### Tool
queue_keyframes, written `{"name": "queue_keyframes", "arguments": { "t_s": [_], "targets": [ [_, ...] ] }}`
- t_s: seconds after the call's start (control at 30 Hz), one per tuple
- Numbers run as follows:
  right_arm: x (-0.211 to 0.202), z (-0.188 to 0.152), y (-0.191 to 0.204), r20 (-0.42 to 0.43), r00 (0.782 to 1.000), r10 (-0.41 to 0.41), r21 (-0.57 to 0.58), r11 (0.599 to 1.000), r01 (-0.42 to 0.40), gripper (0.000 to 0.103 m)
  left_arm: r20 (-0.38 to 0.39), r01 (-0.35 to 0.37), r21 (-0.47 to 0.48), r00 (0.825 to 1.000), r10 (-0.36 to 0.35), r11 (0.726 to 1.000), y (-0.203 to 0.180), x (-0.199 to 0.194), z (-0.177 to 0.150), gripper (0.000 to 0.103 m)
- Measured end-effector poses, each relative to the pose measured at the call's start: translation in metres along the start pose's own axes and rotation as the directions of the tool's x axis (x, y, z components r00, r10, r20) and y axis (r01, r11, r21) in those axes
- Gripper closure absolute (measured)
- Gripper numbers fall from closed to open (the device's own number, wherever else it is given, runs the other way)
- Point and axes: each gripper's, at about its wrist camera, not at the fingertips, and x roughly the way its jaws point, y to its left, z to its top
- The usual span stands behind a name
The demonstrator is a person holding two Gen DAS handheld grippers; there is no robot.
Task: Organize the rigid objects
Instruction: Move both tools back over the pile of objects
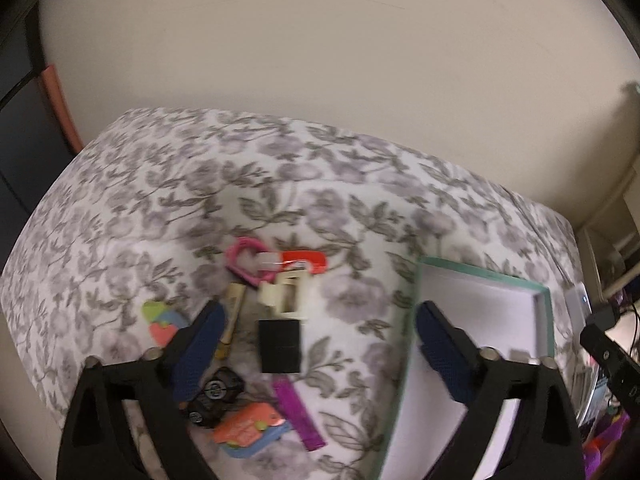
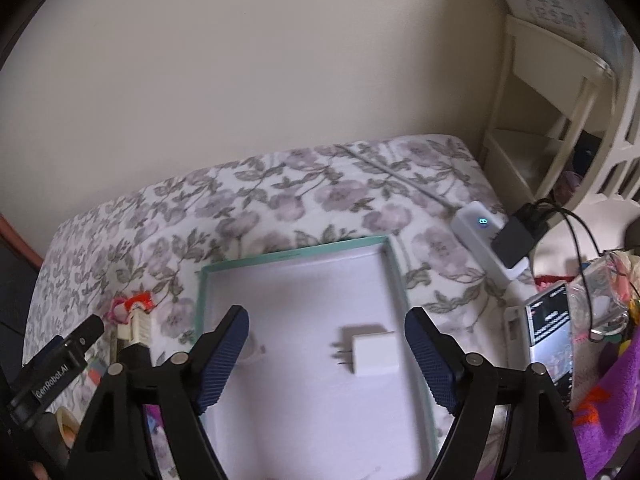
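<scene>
A pile of small objects lies on the floral bedspread (image 1: pixel 120 208) in the left wrist view: a black block (image 1: pixel 279 345), a cream plastic clip (image 1: pixel 285 294), a pink ring (image 1: pixel 245 261), a red-and-white piece (image 1: pixel 304 261), a purple strip (image 1: pixel 298 414) and black round parts (image 1: pixel 214 396). My left gripper (image 1: pixel 320 346) is open above the black block. A teal-rimmed white box (image 2: pixel 202 300) sits to the right and holds a white charger plug (image 2: pixel 374 354). My right gripper (image 2: pixel 326 354) is open above the box, the plug between its fingers.
A white power strip (image 2: pixel 478 232) with a black adapter (image 2: pixel 516 236) and cables lies at the bed's right edge. A phone (image 2: pixel 550 332) and clutter lie further right. Colourful cards (image 1: pixel 252 432) lie near the left fingers. A wall stands behind the bed.
</scene>
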Motion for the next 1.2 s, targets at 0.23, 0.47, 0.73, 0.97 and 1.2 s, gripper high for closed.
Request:
{"name": "queue_keyframes", "arguments": {
  "t_s": [0.23,0.47,0.73,0.97,1.2],
  "targets": [
    [0.002,-0.010,0.031,-0.019,0.999,0.032,-0.050,0.998,-0.033,0.010,0.018,-0.025,-0.079,0.999,0.026,0.997,0.037,-0.007,-0.008,0.003],
    [-0.005,-0.017,0.061,-0.011,0.998,0.067,-0.108,0.992,-0.068,0.002,0.030,-0.033,-0.167,0.999,0.038,0.985,0.074,-0.015,-0.016,0.003],
    [-0.010,-0.026,0.095,-0.022,0.991,0.131,-0.161,0.978,-0.133,0.002,-0.002,-0.062,-0.230,0.998,0.064,0.971,0.113,-0.020,-0.028,0.003],
    [-0.005,-0.044,0.133,-0.054,0.985,0.162,-0.255,0.952,-0.170,0.002,-0.059,-0.099,-0.252,0.994,0.087,0.963,0.137,-0.014,-0.040,0.003],
    [0.013,-0.070,0.169,-0.113,0.981,0.160,-0.344,0.920,-0.190,0.002,-0.162,-0.146,-0.282,0.981,0.103,0.948,0.164,0.002,-0.058,0.003]
  ]
}}
